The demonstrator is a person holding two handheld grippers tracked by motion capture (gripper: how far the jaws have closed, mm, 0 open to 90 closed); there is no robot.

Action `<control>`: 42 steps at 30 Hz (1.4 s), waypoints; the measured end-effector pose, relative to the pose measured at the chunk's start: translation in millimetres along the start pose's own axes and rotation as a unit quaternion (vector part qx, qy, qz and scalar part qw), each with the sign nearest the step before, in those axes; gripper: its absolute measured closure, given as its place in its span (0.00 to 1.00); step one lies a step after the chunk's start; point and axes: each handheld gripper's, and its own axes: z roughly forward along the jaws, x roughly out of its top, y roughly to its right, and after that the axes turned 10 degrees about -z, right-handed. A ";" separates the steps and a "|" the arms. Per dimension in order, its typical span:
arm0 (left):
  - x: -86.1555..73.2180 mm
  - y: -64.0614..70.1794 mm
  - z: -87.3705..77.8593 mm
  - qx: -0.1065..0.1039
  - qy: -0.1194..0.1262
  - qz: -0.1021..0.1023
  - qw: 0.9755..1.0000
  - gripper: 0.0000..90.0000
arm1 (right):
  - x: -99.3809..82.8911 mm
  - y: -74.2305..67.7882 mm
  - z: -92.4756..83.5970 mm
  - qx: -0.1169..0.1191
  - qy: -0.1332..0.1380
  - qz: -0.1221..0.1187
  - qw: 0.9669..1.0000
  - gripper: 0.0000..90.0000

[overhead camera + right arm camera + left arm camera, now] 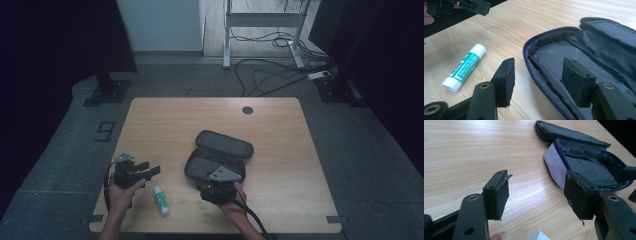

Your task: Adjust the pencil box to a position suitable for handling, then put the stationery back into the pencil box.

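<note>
Right gripper [537, 81] stands with its jaws apart and nothing between them, poised over the near rim of the open pencil case [579, 67]; one jaw sits outside the rim, the other above the dark lining. Left gripper [536, 195] is likewise apart and empty, held above bare counter [474, 152] to the left of the case. The glue stick [464, 67] lies flat on the counter between the two grippers, near the front edge, apart from the case and untouched.

Assessment: the work in hand appears to be loading the glue stick into the case.

Risks noted:
- The stick is round and lies on its side; a pinch off its middle could set it rolling toward the counter's front edge.
- The case is soft and unanchored. A gripper pressing on its rim could fold the wall inward or slide the case, narrowing the opening.
- The lid flap lies open behind; a nudge could tip it shut.
</note>
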 end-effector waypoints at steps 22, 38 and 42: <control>1.4 -3.5 -5.2 0.012 0.008 0.004 1.000 0.41 | 18.2 -49.9 38.2 0.055 0.000 -0.029 0.998 0.48; -1.8 -3.9 -2.0 0.012 -0.002 0.004 1.000 0.41 | 21.3 -73.7 57.7 0.080 -0.013 -0.034 0.996 0.48; -2.1 -4.2 -1.1 0.011 -0.003 0.003 1.000 0.41 | 22.1 -79.2 62.9 0.083 -0.019 -0.039 0.996 0.48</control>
